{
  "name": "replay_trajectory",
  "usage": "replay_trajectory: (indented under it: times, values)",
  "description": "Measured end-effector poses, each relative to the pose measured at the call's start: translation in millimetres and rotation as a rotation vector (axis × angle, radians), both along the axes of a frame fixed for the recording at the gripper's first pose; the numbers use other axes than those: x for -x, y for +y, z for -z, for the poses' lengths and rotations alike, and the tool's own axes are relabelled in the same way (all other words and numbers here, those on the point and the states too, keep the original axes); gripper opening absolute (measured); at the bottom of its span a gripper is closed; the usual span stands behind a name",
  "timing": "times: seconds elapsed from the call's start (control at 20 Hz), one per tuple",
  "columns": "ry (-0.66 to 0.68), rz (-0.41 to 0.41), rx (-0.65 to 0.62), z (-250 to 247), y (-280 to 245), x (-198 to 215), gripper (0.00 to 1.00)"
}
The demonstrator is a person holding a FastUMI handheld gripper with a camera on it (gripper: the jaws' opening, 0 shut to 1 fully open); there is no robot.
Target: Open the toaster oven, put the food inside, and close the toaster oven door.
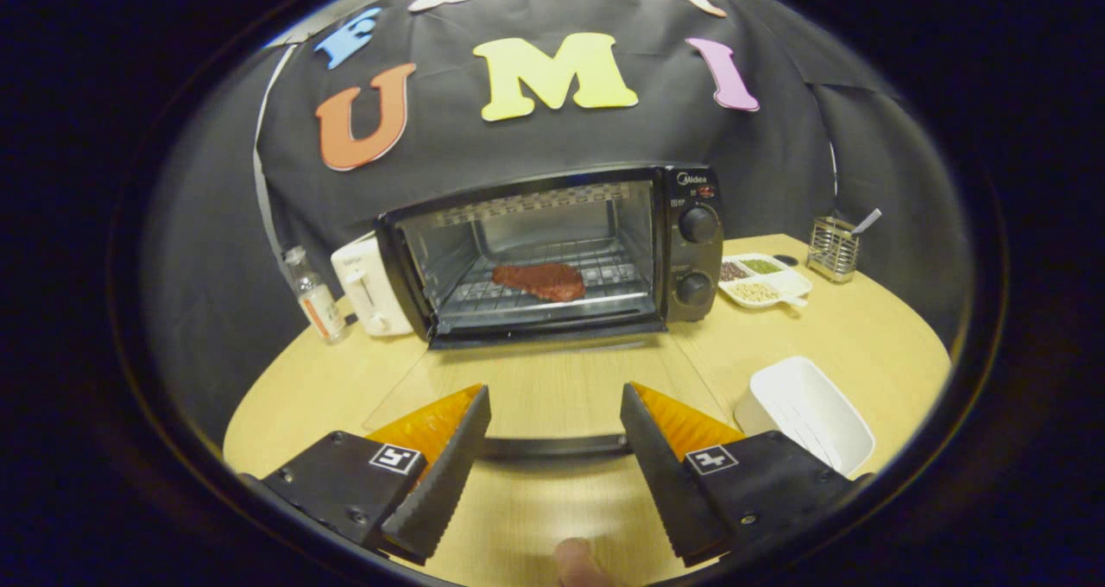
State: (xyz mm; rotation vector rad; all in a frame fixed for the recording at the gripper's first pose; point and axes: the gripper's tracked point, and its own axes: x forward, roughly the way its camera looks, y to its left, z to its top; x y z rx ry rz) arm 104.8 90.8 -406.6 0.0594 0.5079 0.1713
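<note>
The black toaster oven stands at the back of the wooden table with its glass door folded down flat toward me. A reddish-brown piece of meat lies on the wire rack inside. The door's dark handle bar runs across the gap between my two fingers, close to their tips. My gripper is open, a finger on each side, and neither presses on the handle. A person's fingertip shows just behind the fingers.
A white toaster and a small clear bottle stand left of the oven. To its right are a divided white dish of beans and a metal utensil holder. An empty white tray lies beside my right finger.
</note>
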Motion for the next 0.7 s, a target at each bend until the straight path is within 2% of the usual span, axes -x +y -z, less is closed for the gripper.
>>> replay_trajectory:
  times: [0.25, 0.35, 0.5, 0.7]
  values:
    - [0.081, -0.001, 0.016, 27, 7, 27, 0.97]
    - [0.117, 0.022, 0.04, 40, 2, 31, 0.97]
    - [0.211, 0.033, 0.067, 62, -3, 39, 0.96]
    - [0.19, 0.02, 0.124, 63, -5, 27, 0.96]
